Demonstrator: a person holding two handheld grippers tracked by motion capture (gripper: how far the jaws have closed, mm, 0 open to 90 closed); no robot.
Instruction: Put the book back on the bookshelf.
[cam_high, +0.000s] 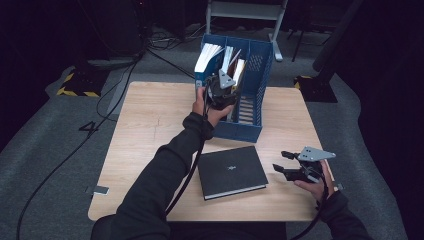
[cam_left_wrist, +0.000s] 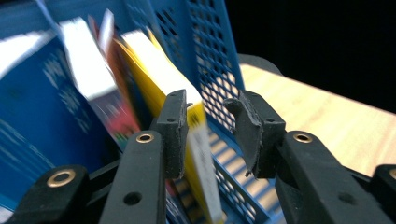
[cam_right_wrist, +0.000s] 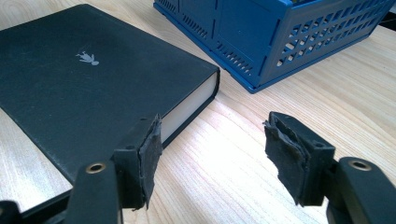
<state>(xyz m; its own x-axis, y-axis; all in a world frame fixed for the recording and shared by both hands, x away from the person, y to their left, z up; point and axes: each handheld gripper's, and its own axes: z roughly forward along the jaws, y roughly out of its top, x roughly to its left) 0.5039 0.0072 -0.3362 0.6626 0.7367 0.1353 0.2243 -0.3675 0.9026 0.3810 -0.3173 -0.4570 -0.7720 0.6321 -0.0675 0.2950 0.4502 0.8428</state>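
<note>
Wooden bench (cam_high: 150, 125) w/ a blue file rack (cam_high: 255, 80) standing at its far edge, centre-right. Rack's long axis runs front-to-back; several books stand upright in its left slots.

Black hardback book (cam_high: 231, 171) lies flat near the front edge, spine toward the person, just in front of the rack. Cover carries a small silver emblem, too small to read; no other legible writing.

Left claw (cam_high: 223, 85) is at the rack's near end, pointing in. A yellow-and-white book (cam_left_wrist: 161, 74) stands just ahead, its edge beside the left pad; jaws part-open, not pressing on it.

Right claw (cam_high: 283, 161) hovers near the front-right corner, jaws apart, empty. Black book lies just to its left, so the right hand is nearer.
</note>
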